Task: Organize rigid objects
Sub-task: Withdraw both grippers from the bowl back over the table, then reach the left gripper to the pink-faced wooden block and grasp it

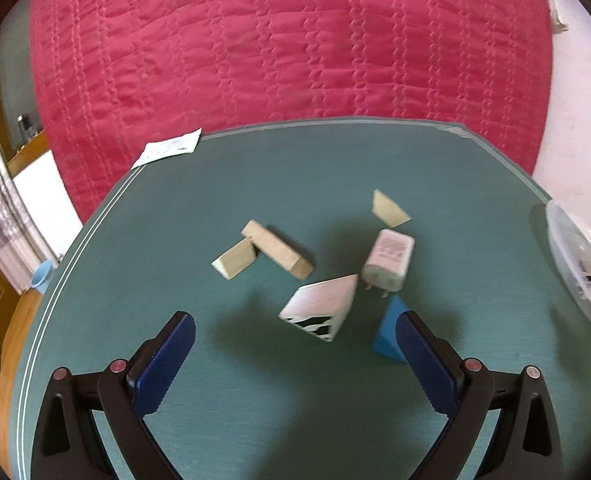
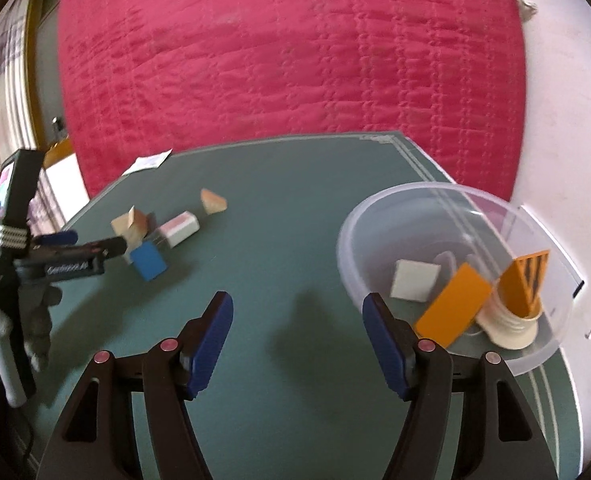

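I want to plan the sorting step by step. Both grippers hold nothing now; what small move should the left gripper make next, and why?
Probably ease the left gripper forward and down over the white wedge block. Its jaws stand open and empty, that block lies nearest between them on the green table, and the clear bowl already holds sorted pieces.

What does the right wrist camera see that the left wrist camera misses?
Only the right view shows inside the clear bowl: two orange pieces and a white tile; also the left gripper from the side. Only the left view shows the black-and-white wedge clearly. Both show the green table, blue block, charger and wooden blocks.
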`<action>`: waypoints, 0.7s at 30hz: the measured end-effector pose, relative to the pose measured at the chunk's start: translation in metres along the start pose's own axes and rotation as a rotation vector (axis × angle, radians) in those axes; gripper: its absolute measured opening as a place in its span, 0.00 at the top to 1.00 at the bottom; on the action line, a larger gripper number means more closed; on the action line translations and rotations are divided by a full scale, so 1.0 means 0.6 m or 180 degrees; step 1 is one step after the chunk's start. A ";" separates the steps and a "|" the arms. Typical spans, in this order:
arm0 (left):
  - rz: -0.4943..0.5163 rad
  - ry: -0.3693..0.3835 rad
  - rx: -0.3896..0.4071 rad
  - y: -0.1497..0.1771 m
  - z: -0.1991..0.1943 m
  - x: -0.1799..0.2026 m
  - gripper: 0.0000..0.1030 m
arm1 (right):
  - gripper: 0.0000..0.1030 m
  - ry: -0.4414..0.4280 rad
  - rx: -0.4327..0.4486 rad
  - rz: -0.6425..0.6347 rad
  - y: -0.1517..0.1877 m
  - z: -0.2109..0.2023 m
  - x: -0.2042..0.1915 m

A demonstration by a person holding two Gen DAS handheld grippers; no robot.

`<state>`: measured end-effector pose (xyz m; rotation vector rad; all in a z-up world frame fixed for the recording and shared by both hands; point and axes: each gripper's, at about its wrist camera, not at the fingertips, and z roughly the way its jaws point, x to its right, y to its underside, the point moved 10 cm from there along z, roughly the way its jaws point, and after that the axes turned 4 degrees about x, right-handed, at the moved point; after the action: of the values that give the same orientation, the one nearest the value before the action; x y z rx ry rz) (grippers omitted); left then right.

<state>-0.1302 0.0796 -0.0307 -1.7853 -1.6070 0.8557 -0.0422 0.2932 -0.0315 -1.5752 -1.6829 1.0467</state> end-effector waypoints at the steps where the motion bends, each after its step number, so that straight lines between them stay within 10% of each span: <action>1: -0.0011 -0.0011 -0.0018 0.001 0.003 -0.004 0.01 | 0.33 -0.0012 -0.0015 -0.0012 0.002 0.002 -0.004; 21: -0.0167 -0.0249 -0.0308 0.022 0.044 -0.057 0.01 | 0.33 -0.0154 -0.0154 0.0037 0.012 0.013 -0.019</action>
<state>-0.1448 0.0444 -0.0549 -1.7866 -1.7650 0.8461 -0.0440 0.2808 -0.0406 -1.6038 -1.7453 1.0654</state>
